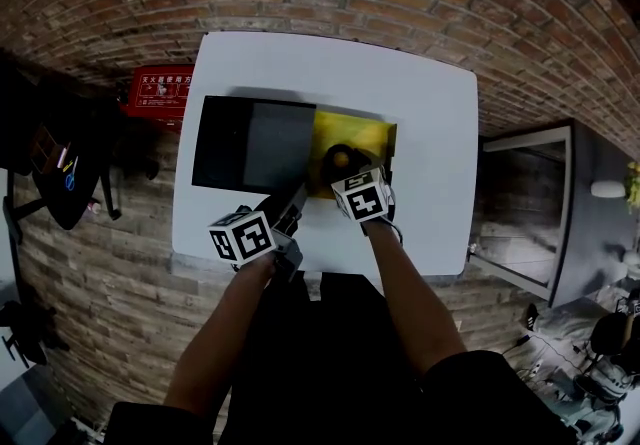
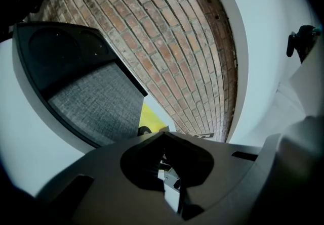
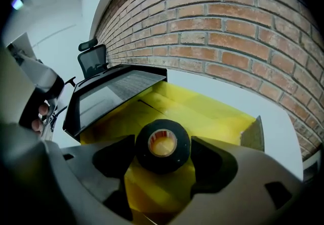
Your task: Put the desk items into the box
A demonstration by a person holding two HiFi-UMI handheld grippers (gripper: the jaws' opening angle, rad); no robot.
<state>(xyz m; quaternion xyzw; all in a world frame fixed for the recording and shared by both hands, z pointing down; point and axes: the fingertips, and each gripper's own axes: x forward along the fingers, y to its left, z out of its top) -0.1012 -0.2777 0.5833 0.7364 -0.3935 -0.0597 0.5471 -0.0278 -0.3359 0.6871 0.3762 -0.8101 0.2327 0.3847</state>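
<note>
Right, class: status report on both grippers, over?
Left gripper shut, empty. Right gripper shut on black tape roll, over yellow-lined box. Nothing in the way.

Right tool (image 3: 163,154) gripping black tape roll (image 3: 175,162), above yellow box (image 3: 212,114), brick wall (image 3: 228,27) behind

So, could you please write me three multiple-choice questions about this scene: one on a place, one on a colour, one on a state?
1. Where is the black tape roll?
A) on the white table
B) between the jaws of the right gripper, over the box
C) on the lid

2. What colour is the inside of the box?
A) red
B) yellow
C) white

3. How do the jaws of the left gripper stand?
A) together, holding nothing
B) wide apart
C) clamped on the tape roll

Answers: 1 B, the right gripper view shows the roll between its jaws above the box floor; 2 B, the floor and walls are yellow; 3 A, the left gripper view shows the jaw tips meeting.
</note>
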